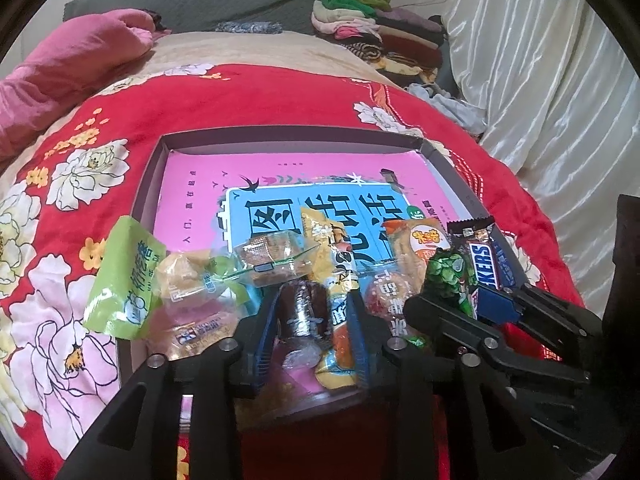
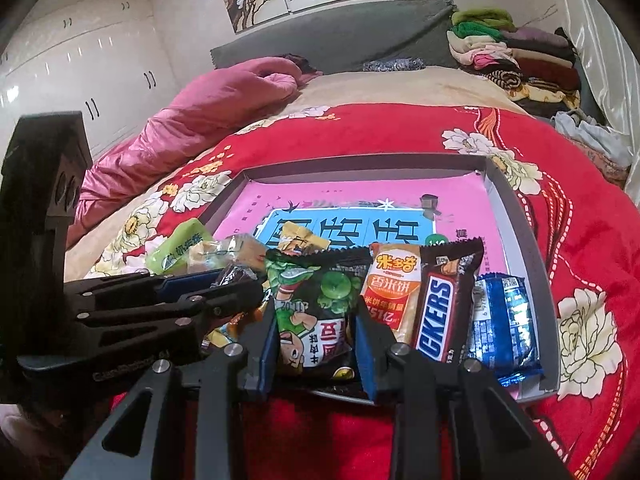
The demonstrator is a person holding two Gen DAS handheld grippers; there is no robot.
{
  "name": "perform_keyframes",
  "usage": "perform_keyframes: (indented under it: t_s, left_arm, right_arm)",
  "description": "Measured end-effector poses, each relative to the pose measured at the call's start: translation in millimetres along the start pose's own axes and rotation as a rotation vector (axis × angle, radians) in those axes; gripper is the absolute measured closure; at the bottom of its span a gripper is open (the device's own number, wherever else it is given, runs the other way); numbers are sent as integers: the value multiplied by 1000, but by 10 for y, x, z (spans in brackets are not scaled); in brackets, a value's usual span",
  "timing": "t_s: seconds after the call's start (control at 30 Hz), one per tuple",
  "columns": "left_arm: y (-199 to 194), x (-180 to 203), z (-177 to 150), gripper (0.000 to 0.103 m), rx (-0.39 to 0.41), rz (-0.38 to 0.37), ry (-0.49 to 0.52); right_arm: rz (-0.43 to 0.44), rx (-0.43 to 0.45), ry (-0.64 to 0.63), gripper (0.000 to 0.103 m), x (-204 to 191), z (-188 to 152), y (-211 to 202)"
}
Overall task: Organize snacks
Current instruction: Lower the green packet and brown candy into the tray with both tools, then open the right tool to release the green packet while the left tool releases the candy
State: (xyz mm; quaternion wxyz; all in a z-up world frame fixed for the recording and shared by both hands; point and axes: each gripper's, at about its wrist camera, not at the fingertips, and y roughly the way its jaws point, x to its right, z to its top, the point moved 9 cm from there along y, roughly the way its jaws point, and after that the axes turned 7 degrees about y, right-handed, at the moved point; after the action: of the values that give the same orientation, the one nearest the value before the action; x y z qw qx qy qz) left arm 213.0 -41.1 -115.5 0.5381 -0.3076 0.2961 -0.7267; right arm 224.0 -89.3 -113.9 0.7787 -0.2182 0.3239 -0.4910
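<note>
Black linkage arms of the left gripper (image 1: pixel 312 320), blue pads fitted: jaws stand part-way apart, straddling 2 items, a dark foil-wrapped roll (image 1: pixel 300 312) and a yellow snack packet (image 1: pixel 334 280). Whether the pads press on either, I cannot tell.

Right gripper (image 2: pixel 316 332), same build: jaws set either side of a green pea snack bag (image 2: pixel 320 300), pads close against its edges; a firm clamp cannot be confirmed.

Tray (image 2: pixel 516 208), grey-walled, pink printed liner, resting on a red floral bedspread (image 2: pixel 580 240); both grippers reach over its near edge.

Contents, relative to the right jaws:
- Just right: orange rice-cracker packet (image 2: pixel 394 284), then Snickers bar (image 2: pixel 440 300), then blue foil packet (image 2: pixel 500 324).
- Left: the left gripper, crossing the view.

Contents, relative to the left jaws:
- Left: clear-wrapped pastries (image 1: pixel 192 280), green pouch (image 1: pixel 124 276) overhanging the tray wall.
- Ahead: clear-wrapped brown cake (image 1: pixel 272 260).
- Right: red-printed round packet (image 1: pixel 388 300), with the right gripper beyond.

Background: pink quilt (image 2: pixel 208 120), folded clothes stack (image 2: pixel 516 52), white curtain (image 1: pixel 540 60).
</note>
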Motion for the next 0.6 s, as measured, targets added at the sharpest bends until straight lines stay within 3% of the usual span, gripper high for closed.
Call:
perform_keyframes:
  t_s: [0.6]
  left_arm:
    - [-68, 63, -123, 53, -23, -6, 48]
  right_arm:
    - [-20, -57, -64, 66, 1, -108, -62]
